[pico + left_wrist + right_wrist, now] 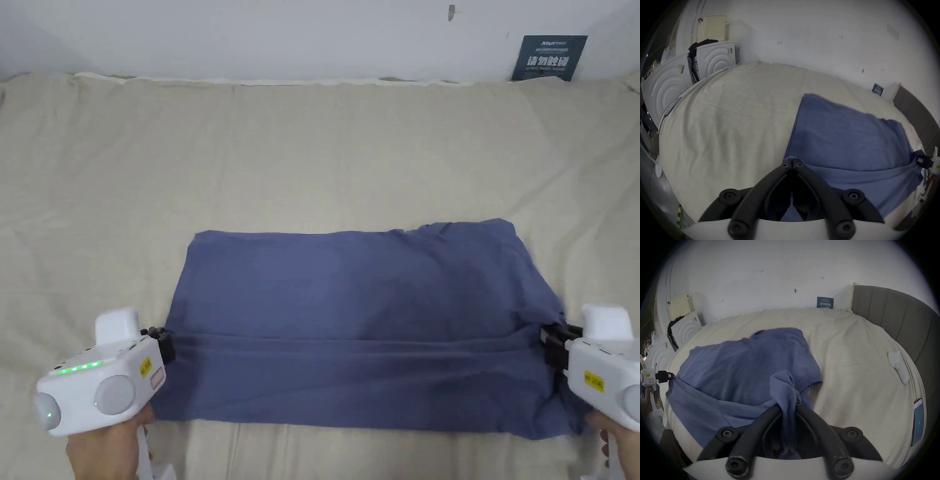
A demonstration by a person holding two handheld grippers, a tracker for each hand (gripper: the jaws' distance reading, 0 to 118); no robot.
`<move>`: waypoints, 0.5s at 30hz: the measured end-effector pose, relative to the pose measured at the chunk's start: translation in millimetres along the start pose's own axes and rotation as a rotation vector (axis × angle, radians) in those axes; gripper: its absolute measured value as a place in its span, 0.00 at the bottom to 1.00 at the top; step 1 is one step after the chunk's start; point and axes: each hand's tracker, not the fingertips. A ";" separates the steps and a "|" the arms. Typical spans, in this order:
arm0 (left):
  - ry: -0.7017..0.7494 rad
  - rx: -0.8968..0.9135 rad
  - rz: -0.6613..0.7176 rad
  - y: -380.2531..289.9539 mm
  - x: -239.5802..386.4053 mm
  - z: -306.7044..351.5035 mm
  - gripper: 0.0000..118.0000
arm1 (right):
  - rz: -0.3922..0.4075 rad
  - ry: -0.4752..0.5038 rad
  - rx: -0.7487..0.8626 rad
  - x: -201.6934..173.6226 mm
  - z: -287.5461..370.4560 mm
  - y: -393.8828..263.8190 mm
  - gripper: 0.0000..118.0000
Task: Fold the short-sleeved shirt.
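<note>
Two grippers, left gripper (791, 162) and right gripper (788, 404), jaws clamped on opposite shirt (356, 294) edges mid-fold; next, likely carry cloth beyond the jaws evenly.

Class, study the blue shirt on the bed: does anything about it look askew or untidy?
Yes. The shirt is uneven: its far right corner is rumpled, and the right gripper holds a bunched wad of cloth, while the left gripper pinches a flat edge.
</note>
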 end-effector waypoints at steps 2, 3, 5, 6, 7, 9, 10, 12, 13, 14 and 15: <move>0.013 -0.043 0.020 -3.9 1.0 -15.6 0.00 | -0.019 -0.009 -0.025 -0.4 -7.1 -8.4 0.06; 0.010 -0.032 0.042 -7.5 1.1 -14.4 0.00 | -0.037 -0.001 -0.034 -0.2 -9.1 -13.3 0.20; -0.030 0.041 0.153 -14.7 -2.4 -3.4 0.09 | 0.036 -0.039 -0.048 -4.1 -7.3 -25.7 0.55; -0.037 0.044 0.185 -16.4 -3.7 0.0 0.39 | 0.070 -0.055 -0.038 -6.5 -3.1 -28.6 0.76; -0.058 0.044 0.188 -21.5 -7.0 3.2 0.72 | 0.091 -0.125 0.025 -10.2 6.0 -33.1 0.81; -0.084 0.071 0.147 -28.3 -10.4 18.3 0.98 | 0.093 -0.210 0.204 -13.0 39.0 -39.6 0.81; -0.062 0.113 0.100 -32.9 -9.5 30.9 0.98 | 0.053 -0.211 0.275 -13.1 57.0 -42.7 0.81; -0.071 0.183 0.027 -45.0 -9.6 63.3 0.99 | -0.022 -0.166 0.336 -10.5 89.0 -50.5 0.81; -0.124 0.225 -0.002 -53.5 -10.7 78.8 0.99 | -0.048 -0.138 0.350 -11.5 103.3 -57.5 0.81; -0.167 0.252 -0.031 -62.7 -11.6 94.0 0.99 | -0.063 -0.151 0.367 -14.8 114.9 -65.5 0.81; -0.163 0.267 -0.060 -70.3 -7.6 106.9 0.99 | -0.058 -0.165 0.354 -18.3 123.2 -71.6 0.81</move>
